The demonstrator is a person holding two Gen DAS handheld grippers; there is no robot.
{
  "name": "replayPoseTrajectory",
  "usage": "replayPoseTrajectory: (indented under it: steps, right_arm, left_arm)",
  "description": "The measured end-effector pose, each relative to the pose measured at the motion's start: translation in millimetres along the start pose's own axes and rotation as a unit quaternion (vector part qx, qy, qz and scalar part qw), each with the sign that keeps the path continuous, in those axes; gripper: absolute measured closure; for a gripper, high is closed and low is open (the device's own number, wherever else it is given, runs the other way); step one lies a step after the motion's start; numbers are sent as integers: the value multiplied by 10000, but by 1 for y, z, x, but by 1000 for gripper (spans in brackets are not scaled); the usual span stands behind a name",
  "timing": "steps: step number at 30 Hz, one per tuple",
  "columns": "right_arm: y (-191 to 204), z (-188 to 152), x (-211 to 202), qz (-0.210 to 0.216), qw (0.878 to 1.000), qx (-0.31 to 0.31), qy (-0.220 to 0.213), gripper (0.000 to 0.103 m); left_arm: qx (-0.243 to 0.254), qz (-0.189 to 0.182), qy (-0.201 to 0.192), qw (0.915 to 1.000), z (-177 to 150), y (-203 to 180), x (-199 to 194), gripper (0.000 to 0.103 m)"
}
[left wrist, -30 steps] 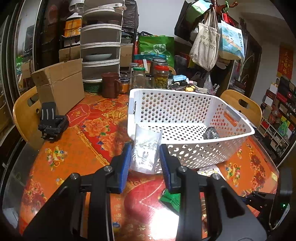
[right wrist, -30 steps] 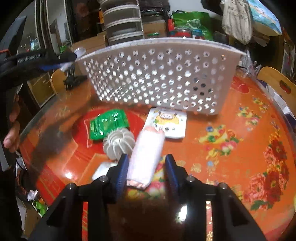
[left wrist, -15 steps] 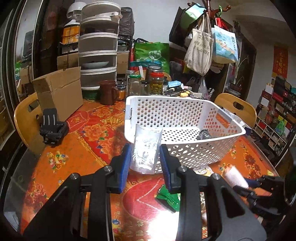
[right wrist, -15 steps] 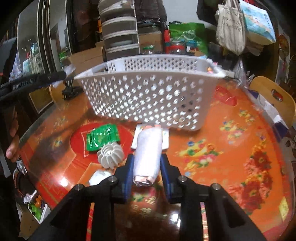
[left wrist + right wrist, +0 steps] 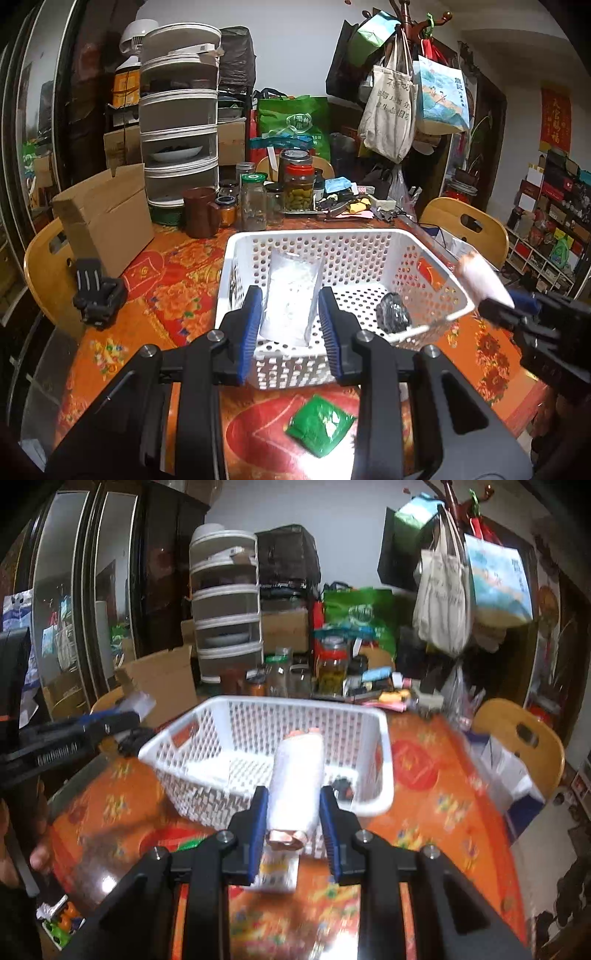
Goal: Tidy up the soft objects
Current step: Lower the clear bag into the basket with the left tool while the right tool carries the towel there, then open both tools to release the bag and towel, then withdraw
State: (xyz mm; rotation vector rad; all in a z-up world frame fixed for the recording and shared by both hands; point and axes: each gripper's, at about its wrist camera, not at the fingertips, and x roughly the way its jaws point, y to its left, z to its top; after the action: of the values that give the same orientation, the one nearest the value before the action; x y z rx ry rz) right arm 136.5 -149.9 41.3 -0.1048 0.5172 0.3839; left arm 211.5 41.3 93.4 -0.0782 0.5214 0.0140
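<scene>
Both your loads now hang over the basket [image 5: 436, 258]: left gripper [image 5: 290, 317] clamps a clear pouch [image 5: 291, 295], right gripper [image 5: 293, 821] a white roll [image 5: 297, 775] at frame centre.

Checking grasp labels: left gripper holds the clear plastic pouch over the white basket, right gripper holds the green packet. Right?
Not quite. The right gripper holds a white roll, as the right wrist view shows; the green packet lies on the table in front of the white basket. The left gripper does hold the clear plastic pouch over it.
</scene>
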Motion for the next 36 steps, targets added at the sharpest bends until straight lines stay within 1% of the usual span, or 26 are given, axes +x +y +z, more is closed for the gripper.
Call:
replayPoseTrajectory:
  steps: [6,10,13,16,18,21,27,30,31,32,33,34,35,36]
  right_arm:
    - [6,34,32,-198,9997,-159,72,77]
    - [8,46,64,-323,9987,-250,310,77]
    - [4,48,88,-413,9973,-282,546,77]
    - [-1,48,117,-451,9944,-289,911,77]
    - [-4,48,130,-505,9926,-294,1062,77]
    - [-8,46,147,-523,9897,-299,1297,77]
    - [-12,40,161,-488,9874,-285,1479,76]
    - [-14,38,166,-471,9867,-273,1530,76]
    - [-15,37,167,-443,9868,-238,1538,76]
    - [-16,36,167,-430,9871,-210,1529,76]
    - [-17,36,167,-436,9873,-196,1515,76]
    - [-17,36,167,-444,9874,-195,1508,71]
    - [-17,36,166,-450,9876,-196,1492,57]
    - [-17,37,164,-456,9881,-198,1459,48]
  left_arm:
    - [90,85,180,9998,24,-10,29,74]
    - [129,150,518,9985,39,-13,62,74]
    - [111,188,799,9966,43,-14,89,74]
    - [86,167,1166,9930,41,-13,117,74]
    - [55,160,1382,9903,40,-13,133,74]
    - [16,255,1580,9871,36,-12,151,74]
    - [-6,310,1763,9838,26,-12,172,74]
    - [-42,291,1788,9834,22,-9,175,73]
    - [-60,252,1789,9835,20,-8,174,70]
    - [-76,222,1781,9837,19,-8,174,60]
    - [-89,202,1755,9842,19,-8,174,53]
    - [-92,187,1703,9852,18,-7,172,38]
    - [-88,171,1641,9863,18,-8,170,26]
    - [-88,154,1576,9873,19,-8,168,23]
